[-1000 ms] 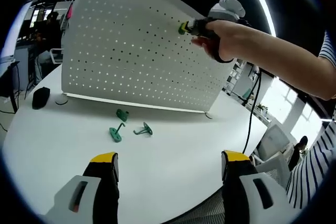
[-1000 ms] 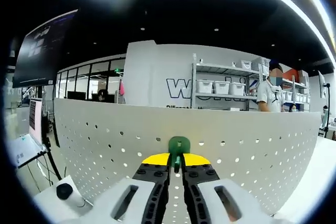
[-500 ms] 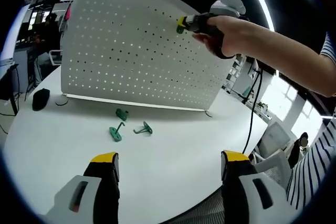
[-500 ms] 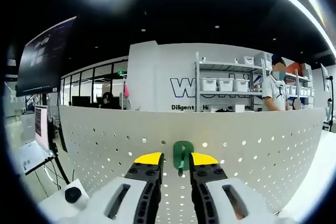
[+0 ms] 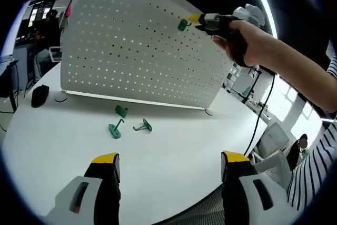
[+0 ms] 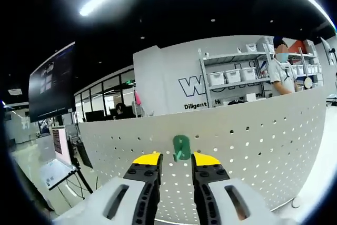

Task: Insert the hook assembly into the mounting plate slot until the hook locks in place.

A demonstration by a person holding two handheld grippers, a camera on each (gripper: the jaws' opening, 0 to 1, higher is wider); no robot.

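Observation:
A white pegboard mounting plate (image 5: 131,51) stands upright on the white table (image 5: 168,167). A green hook (image 5: 183,25) hangs on the plate near its top edge. My right gripper (image 5: 202,19) is held in a hand just to the right of that hook, drawn back from it. In the right gripper view the same green hook (image 6: 181,147) sits on the plate (image 6: 253,140) just beyond my open right gripper (image 6: 176,158), nothing between the jaws. Three more green hooks (image 5: 122,111) (image 5: 114,129) (image 5: 142,126) lie on the table. My left gripper (image 5: 167,157) stands open low over the table.
A black mouse-like object (image 5: 40,95) lies at the table's left by the plate's foot. A cable (image 5: 260,114) hangs from the right gripper past the table's right edge. A person's striped sleeve (image 5: 316,162) is at the right. Shelves with bins (image 6: 231,77) and a person (image 6: 281,67) stand behind the plate.
My right gripper opened, let go of the green hook, which stays on the plate, and drew back to the right. The left gripper stayed put.

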